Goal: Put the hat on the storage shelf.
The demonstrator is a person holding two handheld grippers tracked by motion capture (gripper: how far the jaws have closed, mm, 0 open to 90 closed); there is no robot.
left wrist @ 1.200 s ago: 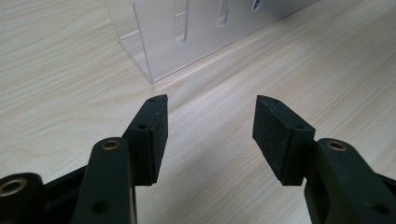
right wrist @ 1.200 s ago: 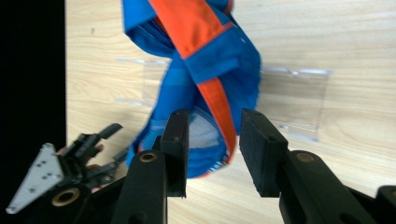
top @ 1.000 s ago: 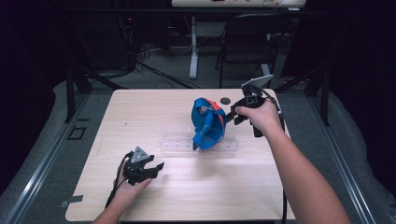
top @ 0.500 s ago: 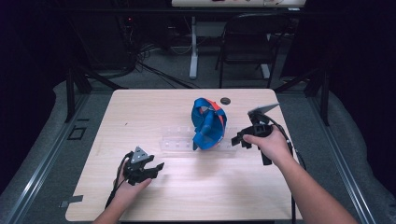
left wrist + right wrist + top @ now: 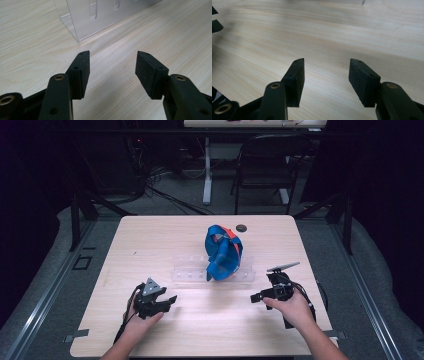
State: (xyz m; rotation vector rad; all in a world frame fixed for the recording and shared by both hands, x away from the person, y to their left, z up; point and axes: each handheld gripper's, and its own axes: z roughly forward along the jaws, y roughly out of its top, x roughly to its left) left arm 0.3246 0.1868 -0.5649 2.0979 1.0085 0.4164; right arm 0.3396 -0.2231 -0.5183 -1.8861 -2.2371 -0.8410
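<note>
A: Dark room all around, with a chair (image 5: 262, 167) and cables on the floor behind the light wooden table (image 5: 150, 240). What stands on the table?

B: Near the centre there is a clear plastic rack (image 5: 187, 269), lying across, and a blue object with an orange part (image 5: 223, 251) stands on it toward its right end. One small dark round thing (image 5: 241, 227) lies at 1 o'clock from the blue object, close to the far edge.

A: And the left gripper (image 5: 167, 301)?

B: It rests low at 7 o'clock from the blue object, near the front edge. In the left gripper view its jaws are spread wide, nothing is between them, and I see bare wood under the pads (image 5: 147, 72). The corner of the clear rack (image 5: 82, 18) is just ahead of it, at 11 o'clock, not touching.

A: The right gripper (image 5: 259, 296)?

B: It is at 5 o'clock from the blue object, well apart from it, held in the right hand (image 5: 292, 310). Its jaws have just been opening and now stand fully spread. Nothing is between them; in the right gripper view only table shows past the pads (image 5: 362, 80).
</note>
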